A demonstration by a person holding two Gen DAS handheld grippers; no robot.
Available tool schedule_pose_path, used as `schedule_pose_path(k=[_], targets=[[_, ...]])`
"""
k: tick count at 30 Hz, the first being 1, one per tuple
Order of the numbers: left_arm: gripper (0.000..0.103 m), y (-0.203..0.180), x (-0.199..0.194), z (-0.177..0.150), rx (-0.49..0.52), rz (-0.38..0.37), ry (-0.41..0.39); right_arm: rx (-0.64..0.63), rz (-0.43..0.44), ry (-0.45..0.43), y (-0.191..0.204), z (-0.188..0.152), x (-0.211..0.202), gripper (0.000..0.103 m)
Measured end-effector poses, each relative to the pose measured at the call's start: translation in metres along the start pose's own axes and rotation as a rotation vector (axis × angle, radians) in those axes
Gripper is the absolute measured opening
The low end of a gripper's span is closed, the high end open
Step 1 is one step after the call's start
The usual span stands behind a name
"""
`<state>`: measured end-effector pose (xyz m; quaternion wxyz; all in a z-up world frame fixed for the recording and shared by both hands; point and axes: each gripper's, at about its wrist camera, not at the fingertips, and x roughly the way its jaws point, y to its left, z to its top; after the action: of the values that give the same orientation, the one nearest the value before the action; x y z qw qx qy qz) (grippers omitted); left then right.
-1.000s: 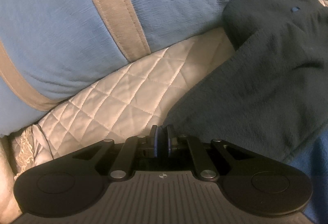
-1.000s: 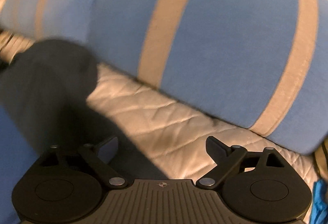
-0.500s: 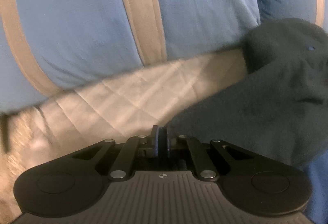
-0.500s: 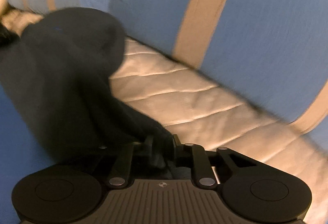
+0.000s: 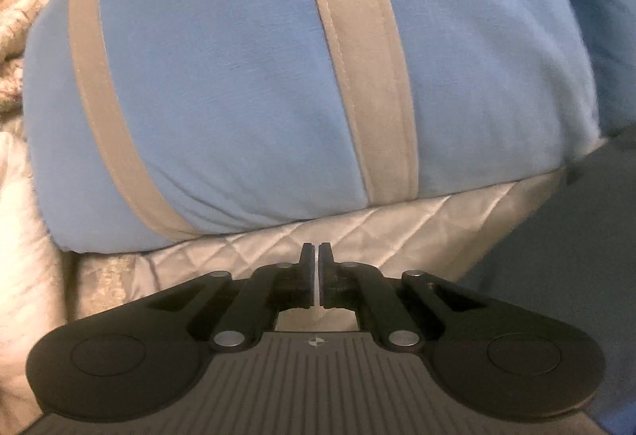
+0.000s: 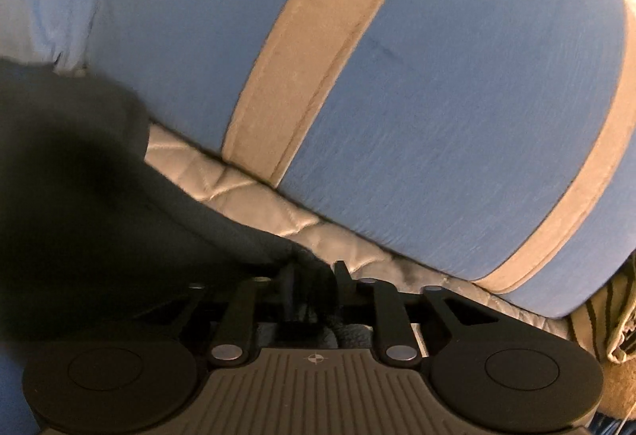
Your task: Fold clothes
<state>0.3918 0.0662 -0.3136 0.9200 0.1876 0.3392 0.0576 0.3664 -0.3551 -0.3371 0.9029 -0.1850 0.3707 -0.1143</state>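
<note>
A dark fleece garment (image 6: 79,196) lies on the white quilted bed cover (image 6: 246,200), left of centre in the right wrist view. My right gripper (image 6: 314,276) is shut on an edge of this garment, with bunched dark fabric between its fingers. In the left wrist view the garment (image 5: 564,236) shows only at the right edge. My left gripper (image 5: 316,256) is shut with nothing between its fingers, over the quilted cover (image 5: 377,228), apart from the garment.
A large blue pillow with beige stripes (image 5: 258,77) fills the space straight ahead in both views (image 6: 437,97). A cream knitted blanket (image 5: 20,49) lies at the far left. Striped fabric (image 6: 608,319) sits at the right edge.
My left gripper has let go of the dark garment and moved left, away from it. My right gripper, open a second ago, has closed on the garment's edge.
</note>
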Motion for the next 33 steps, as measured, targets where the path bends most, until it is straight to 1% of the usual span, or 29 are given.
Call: schedule_pose_path(k=[1, 2, 3, 4, 5, 6, 8, 14, 17, 20, 23, 24, 27, 30, 33], targets=[[0.015, 0.005, -0.001, 0.0, -0.004, -0.035, 0.008, 0.005, -0.009, -0.019, -0.002, -0.003, -0.005, 0.066], [0.031, 0.01, -0.007, -0.002, -0.014, -0.052, 0.007, 0.027, -0.012, -0.041, -0.008, -0.006, -0.013, 0.088], [0.047, 0.015, -0.012, -0.003, -0.024, -0.068, 0.006, 0.057, -0.006, -0.06, -0.016, -0.009, -0.021, 0.096], [0.054, 0.02, -0.022, -0.006, -0.045, -0.073, -0.01, 0.088, 0.0, -0.074, -0.024, -0.013, -0.03, 0.103], [0.065, 0.025, -0.033, -0.009, -0.066, -0.077, -0.026, 0.125, 0.006, -0.08, -0.033, -0.017, -0.039, 0.103], [0.07, 0.031, -0.043, -0.012, -0.087, -0.082, -0.042, 0.16, 0.016, -0.082, -0.042, -0.022, -0.051, 0.103], [0.07, 0.039, -0.065, -0.021, -0.107, -0.125, -0.055, 0.199, 0.036, -0.089, -0.058, -0.034, -0.076, 0.103], [0.071, 0.06, -0.135, -0.053, -0.174, -0.262, -0.089, 0.235, 0.086, -0.156, -0.082, -0.077, -0.169, 0.103], [0.072, 0.058, -0.16, -0.061, -0.179, -0.297, -0.097, 0.226, 0.104, -0.184, -0.092, -0.082, -0.204, 0.103], [0.072, 0.06, -0.187, -0.061, -0.184, -0.31, -0.12, 0.207, 0.095, -0.221, -0.103, -0.082, -0.239, 0.103], [0.073, 0.067, -0.217, -0.057, -0.219, -0.328, -0.164, 0.185, 0.08, -0.267, -0.108, -0.076, -0.27, 0.103], [0.075, 0.07, -0.225, -0.055, -0.226, -0.328, -0.178, 0.175, 0.076, -0.281, -0.109, -0.074, -0.279, 0.103], [0.076, 0.079, -0.247, -0.048, -0.238, -0.321, -0.219, 0.148, 0.07, -0.322, -0.111, -0.069, -0.304, 0.103], [0.076, 0.089, -0.266, -0.042, -0.25, -0.317, -0.254, 0.146, 0.093, -0.36, -0.11, -0.066, -0.324, 0.103], [0.077, 0.101, -0.285, -0.041, -0.252, -0.309, -0.289, 0.177, 0.15, -0.407, -0.113, -0.065, -0.347, 0.103]])
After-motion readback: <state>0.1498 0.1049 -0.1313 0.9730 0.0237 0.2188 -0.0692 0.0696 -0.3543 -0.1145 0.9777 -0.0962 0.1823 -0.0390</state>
